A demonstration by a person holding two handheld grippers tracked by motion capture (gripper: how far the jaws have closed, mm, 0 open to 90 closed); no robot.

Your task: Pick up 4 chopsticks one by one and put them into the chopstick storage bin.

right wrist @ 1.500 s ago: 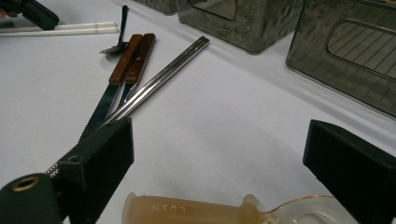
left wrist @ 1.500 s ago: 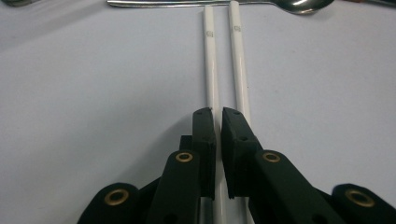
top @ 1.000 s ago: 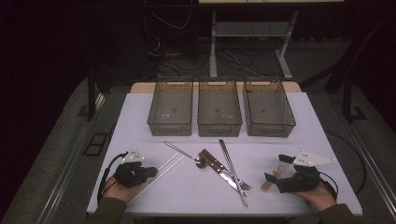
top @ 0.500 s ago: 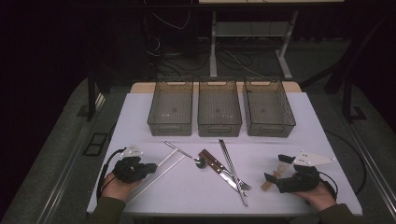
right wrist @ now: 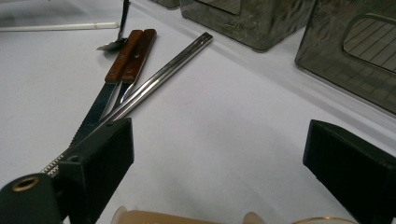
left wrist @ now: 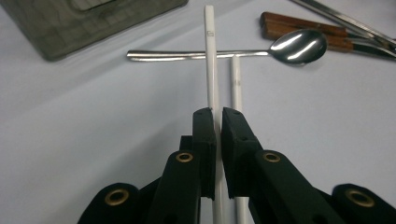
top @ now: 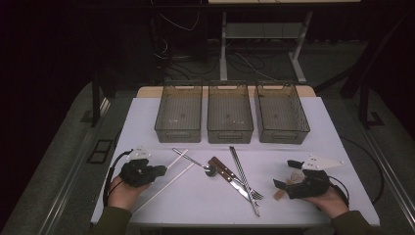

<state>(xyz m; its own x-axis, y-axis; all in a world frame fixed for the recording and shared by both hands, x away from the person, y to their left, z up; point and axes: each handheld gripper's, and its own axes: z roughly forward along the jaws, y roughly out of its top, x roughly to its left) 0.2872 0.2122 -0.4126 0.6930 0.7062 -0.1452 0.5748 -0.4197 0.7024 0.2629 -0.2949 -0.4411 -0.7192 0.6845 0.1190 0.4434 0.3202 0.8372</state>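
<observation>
There were 3 grey bins (top: 178, 115) in a row at the back of the bench (top: 342, 142). There were 2 white sticks (left wrist: 212, 70), side by side. There was 1 spoon (left wrist: 296, 46). There were 2 knives w/ brown handles (right wrist: 130, 53). There were 2 long silver sticks (right wrist: 163, 74), tight together. 1 fork (top: 252, 191) lay near the front. 2 grippers (top: 139, 172) were there, 1 per hand.

We looked from the high view down and forward over the white table (top: 313, 127), far enough back to take in three grey bins (top: 230, 113) and the floor beyond. The left gripper view sat low and close, facing along its jaws toward a spoon (left wrist: 299, 45). The right gripper view also rode near the tabletop, facing the bins (right wrist: 247, 16). Both gripper views shared the spoon (right wrist: 112, 43) and the wooden-handled knives (right wrist: 128, 56).
</observation>
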